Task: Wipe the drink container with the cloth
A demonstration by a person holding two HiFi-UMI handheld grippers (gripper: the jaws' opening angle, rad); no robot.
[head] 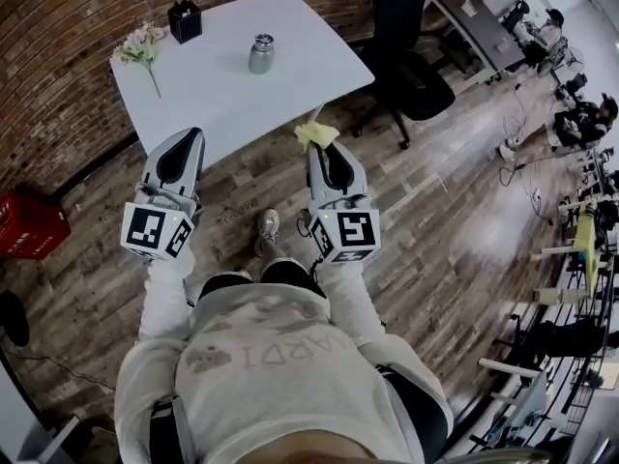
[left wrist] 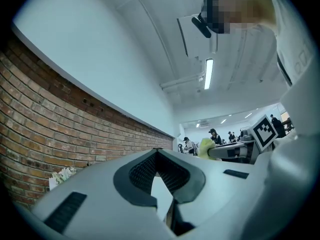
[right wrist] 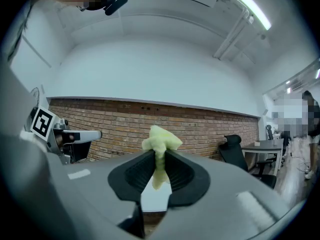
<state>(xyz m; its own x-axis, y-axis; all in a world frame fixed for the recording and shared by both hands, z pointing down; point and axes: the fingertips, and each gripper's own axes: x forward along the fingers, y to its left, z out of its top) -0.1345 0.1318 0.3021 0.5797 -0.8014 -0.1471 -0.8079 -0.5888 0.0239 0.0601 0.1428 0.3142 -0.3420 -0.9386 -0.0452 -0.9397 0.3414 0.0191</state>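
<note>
A small metal drink container (head: 261, 54) stands upright near the middle of the white table (head: 222, 95). My right gripper (head: 317, 140) is shut on a yellow-green cloth (head: 317, 133), held in the air just short of the table's near edge; the cloth (right wrist: 160, 144) bunches out past the jaws. My left gripper (head: 189, 135) hovers over the table's near edge with its jaws shut and nothing between them. Both grippers point slightly upward, well short of the container.
A black box (head: 184, 20) and a sprig of pale flowers (head: 141, 48) lie at the table's far left. A black office chair (head: 411, 75) stands right of the table, a red crate (head: 29, 225) on the floor at left. My shoe (head: 267, 228) shows on the wooden floor.
</note>
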